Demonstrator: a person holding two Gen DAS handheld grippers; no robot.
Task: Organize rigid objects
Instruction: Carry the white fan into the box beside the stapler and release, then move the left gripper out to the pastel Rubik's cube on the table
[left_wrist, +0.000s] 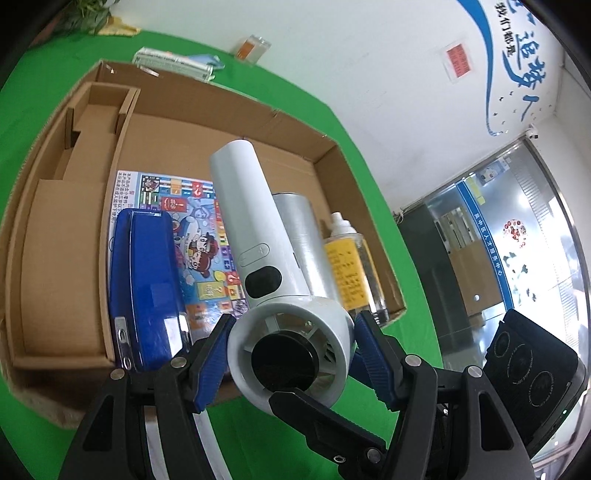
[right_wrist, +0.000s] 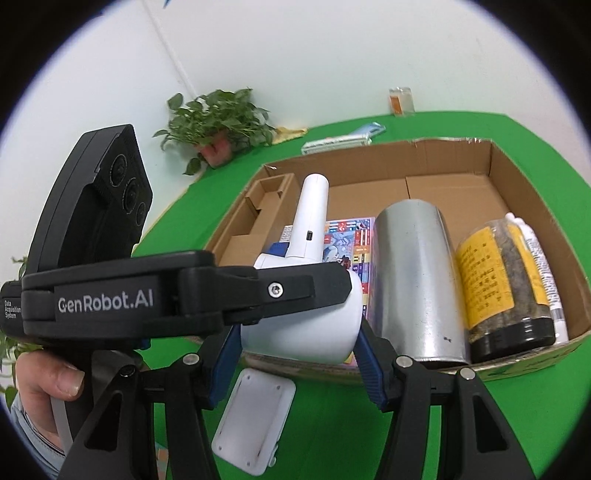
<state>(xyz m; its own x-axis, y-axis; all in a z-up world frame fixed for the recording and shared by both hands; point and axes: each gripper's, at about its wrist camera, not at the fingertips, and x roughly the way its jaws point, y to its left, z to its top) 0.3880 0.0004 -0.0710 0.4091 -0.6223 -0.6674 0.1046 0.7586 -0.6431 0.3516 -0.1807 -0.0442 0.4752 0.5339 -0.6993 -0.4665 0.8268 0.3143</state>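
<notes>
A white handheld fan-like device (left_wrist: 255, 236) is held at its round head over the near edge of a cardboard box (left_wrist: 236, 110). My left gripper (left_wrist: 291, 354) is shut on its head. My right gripper (right_wrist: 299, 332) is also shut on the head (right_wrist: 306, 332), from the other side; the left gripper's finger (right_wrist: 258, 291) crosses in front. In the box lie a blue case (left_wrist: 144, 280), a colourful game board (left_wrist: 199, 229), a silver cylinder (right_wrist: 413, 280), a yellow-labelled jar (right_wrist: 495, 280) and a white bottle (right_wrist: 535, 258).
The box has a cardboard insert (left_wrist: 66, 206) at its left side. On the green table (right_wrist: 369, 424) behind the box lie a flat packet (right_wrist: 336, 142) and a small clear box (right_wrist: 400, 99). A potted plant (right_wrist: 218, 125) stands at the back. A white flat part (right_wrist: 255, 421) lies below my right gripper.
</notes>
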